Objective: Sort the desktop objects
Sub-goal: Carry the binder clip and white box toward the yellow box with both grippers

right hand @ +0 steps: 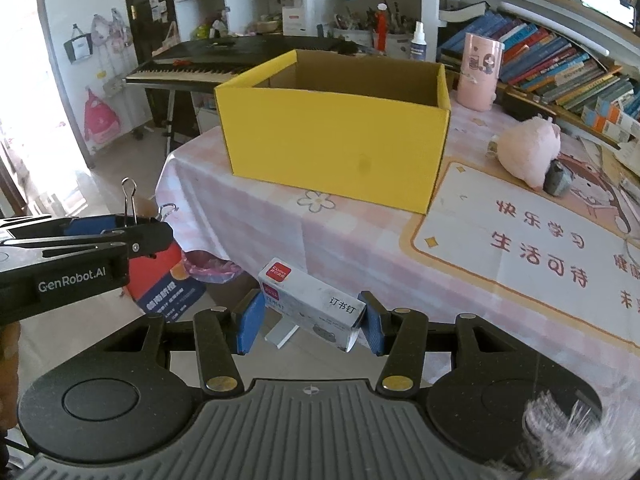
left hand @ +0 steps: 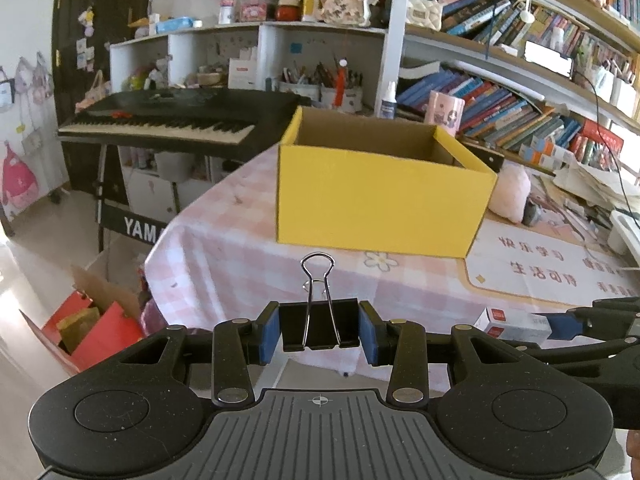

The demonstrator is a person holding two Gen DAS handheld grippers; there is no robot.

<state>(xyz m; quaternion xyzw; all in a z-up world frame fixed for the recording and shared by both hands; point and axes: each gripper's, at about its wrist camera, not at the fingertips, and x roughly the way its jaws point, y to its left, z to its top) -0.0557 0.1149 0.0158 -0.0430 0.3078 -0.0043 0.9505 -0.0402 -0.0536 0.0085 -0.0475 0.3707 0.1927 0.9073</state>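
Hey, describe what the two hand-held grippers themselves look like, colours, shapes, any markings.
Both match. The left hand-held gripper and right hand-held gripper have black linkage arms with brass-coloured pivot pins, blue pads on the fingertips, and a ribbed grey base flanked by two round black discs. White GenRobot.AI lettering marks the left one's side. No cables are visible.

Yellow box (left hand: 380, 196), pink-checked tablecloth (left hand: 224, 248), black binder clip (left hand: 320, 326), blue-padded tools.

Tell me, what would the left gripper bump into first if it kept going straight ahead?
Probably the front wall of the open yellow cardboard box. The left gripper, gripping a black metal binder clip, points at it over the pink checked tablecloth. How far off is unclear.
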